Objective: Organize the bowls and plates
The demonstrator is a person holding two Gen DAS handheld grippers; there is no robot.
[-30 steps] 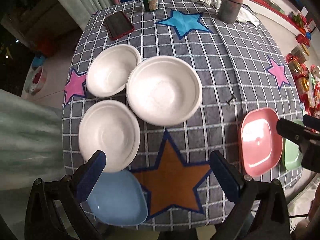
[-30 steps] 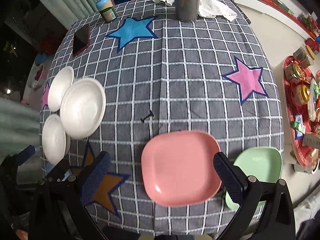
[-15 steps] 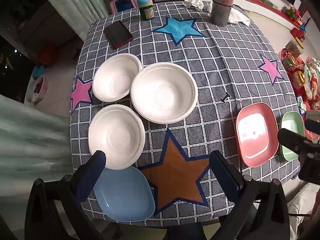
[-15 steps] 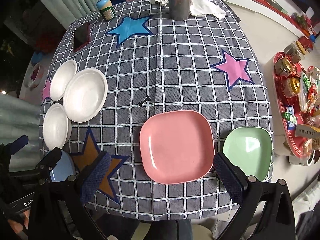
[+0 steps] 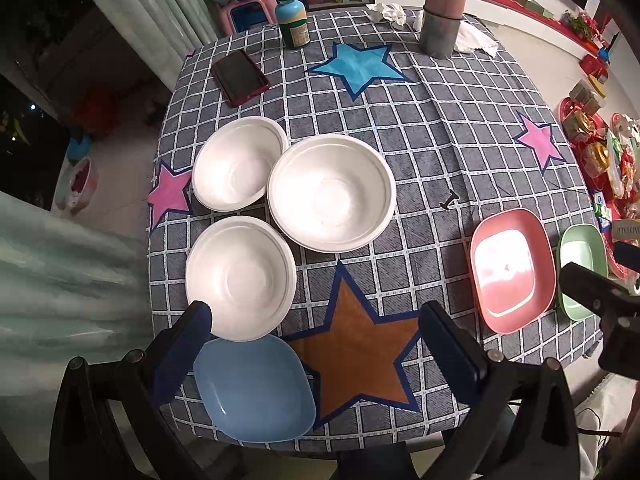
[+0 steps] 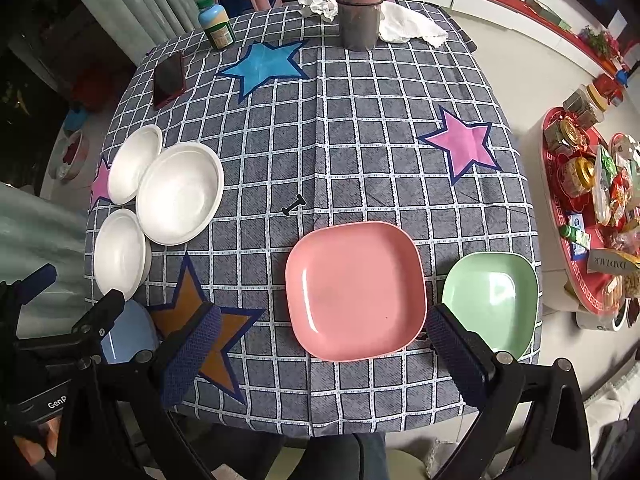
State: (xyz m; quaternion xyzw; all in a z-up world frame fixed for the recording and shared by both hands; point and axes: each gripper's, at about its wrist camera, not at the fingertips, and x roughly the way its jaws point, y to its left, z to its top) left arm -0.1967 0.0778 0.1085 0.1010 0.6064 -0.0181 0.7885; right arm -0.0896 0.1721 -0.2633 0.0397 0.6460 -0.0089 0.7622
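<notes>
Plates and bowls lie spread across the checked tabletop (image 6: 360, 128), placed here against the orange star (image 5: 360, 344) printed near its front edge. Three white bowls cluster beyond the star to its left: the large bowl (image 5: 332, 193) sits nearest the star's top point, a smaller bowl (image 5: 239, 163) lies behind it to the left, and another small bowl (image 5: 241, 277) lies left of the star, rims touching or nearly so. The blue plate (image 5: 254, 388) lies just left of the star at the tabletop's front edge. The pink plate (image 6: 354, 290) lies right of the star, with the green plate (image 6: 492, 302) beyond it near the right edge. The left claw (image 5: 316, 354) is spread wide, holding nothing, above the star. The right claw (image 6: 322, 358) is likewise spread and empty, above the pink plate's near edge.
</notes>
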